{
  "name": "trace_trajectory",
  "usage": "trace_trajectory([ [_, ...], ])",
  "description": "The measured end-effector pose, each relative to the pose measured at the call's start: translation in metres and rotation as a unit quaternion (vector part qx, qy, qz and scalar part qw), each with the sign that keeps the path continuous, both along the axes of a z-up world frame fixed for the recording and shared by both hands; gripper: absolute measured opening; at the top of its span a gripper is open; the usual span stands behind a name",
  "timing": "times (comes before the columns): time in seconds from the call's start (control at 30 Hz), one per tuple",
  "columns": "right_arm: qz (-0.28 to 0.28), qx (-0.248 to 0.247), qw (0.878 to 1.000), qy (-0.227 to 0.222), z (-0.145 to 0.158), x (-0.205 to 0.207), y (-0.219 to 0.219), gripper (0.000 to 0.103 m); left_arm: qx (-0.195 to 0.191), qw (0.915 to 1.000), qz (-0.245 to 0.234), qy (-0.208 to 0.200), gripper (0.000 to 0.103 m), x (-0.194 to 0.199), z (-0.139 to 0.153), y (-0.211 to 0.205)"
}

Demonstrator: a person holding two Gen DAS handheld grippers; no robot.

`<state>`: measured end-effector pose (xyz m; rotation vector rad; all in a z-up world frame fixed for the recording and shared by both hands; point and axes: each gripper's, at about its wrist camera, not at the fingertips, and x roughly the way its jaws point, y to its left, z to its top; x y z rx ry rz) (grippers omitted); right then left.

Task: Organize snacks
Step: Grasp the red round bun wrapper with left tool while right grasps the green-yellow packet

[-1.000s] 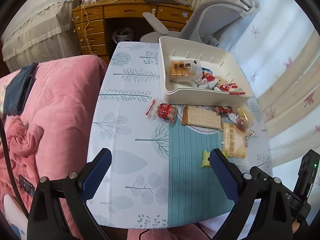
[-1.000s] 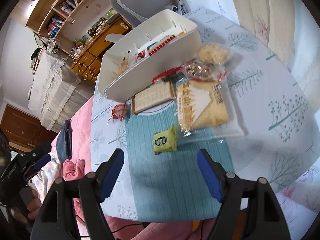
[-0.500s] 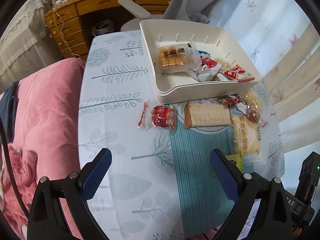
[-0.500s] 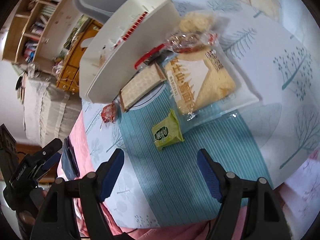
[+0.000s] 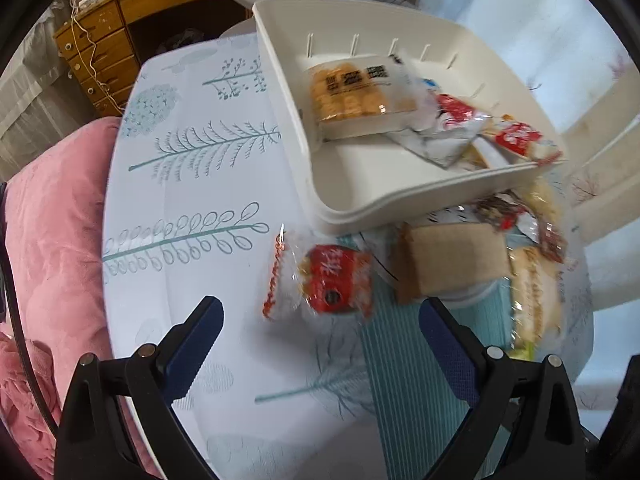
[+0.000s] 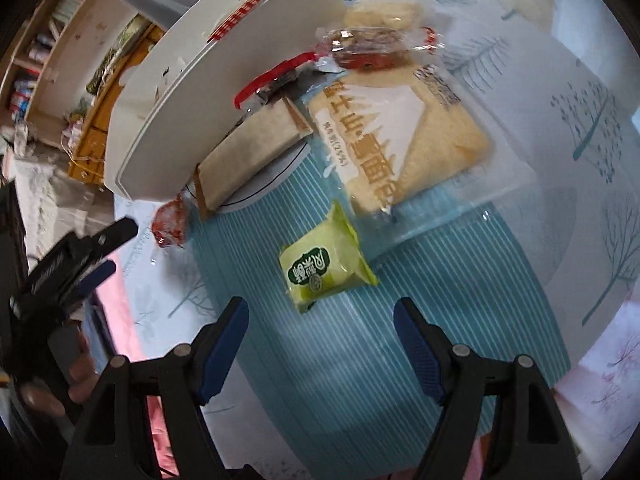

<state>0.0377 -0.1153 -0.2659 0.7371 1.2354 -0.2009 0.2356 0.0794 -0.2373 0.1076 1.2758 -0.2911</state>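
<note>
The left claw (image 5: 320, 316) is released above a red crinkly snack packet (image 5: 334, 280). The right claw (image 6: 320, 320) is released near a small green snack packet (image 6: 326, 266) on the worktop (image 5: 192, 208).

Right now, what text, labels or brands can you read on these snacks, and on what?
"富士山" and "面包": bread bag, printed lengthwise.
Green packet: white characters, upside down, not legible.
Red packet: white characters, blurred.
Biscuit pack in white tray: black characters, too blurred.
</note>
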Motion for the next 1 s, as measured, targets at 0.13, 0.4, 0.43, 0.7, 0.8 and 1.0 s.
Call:
trace_trajectory([
  [0.13, 0.023, -0.028, 0.999, 0.009, -0.002, 0.010, 0.008, 0.075, 0.009, 0.9998, -0.005, 0.018, 0.098, 0.011, -0.020, -0.004],
  [0.4, 0.046, -0.056, 0.997, 0.033, -0.009, 0.023, 0.015, 0.067, 0.021, 0.9989, -0.016, 0.039, 0.087, 0.021, -0.043, -0.013],
  [0.43, 0.048, -0.059, 0.997, 0.034, -0.009, 0.025, 0.015, 0.066, 0.022, 0.9988, -0.015, 0.041, 0.084, 0.021, -0.047, -0.012],
  [0.7, 0.064, -0.068, 0.994, 0.051, -0.014, 0.041, 0.022, 0.058, 0.007, 0.9988, -0.016, 0.045, 0.078, 0.027, -0.056, -0.007],
  [0.8, 0.075, -0.068, 0.994, 0.050, -0.013, 0.047, 0.028, 0.050, -0.005, 0.9989, -0.018, 0.043, 0.069, 0.027, -0.055, -0.006],
  [1.0, 0.101, -0.079, 0.991, 0.048, -0.009, 0.053, 0.043, 0.036, -0.020, 0.9984, -0.025, 0.047, 0.055, 0.027, -0.055, 0.002],
])
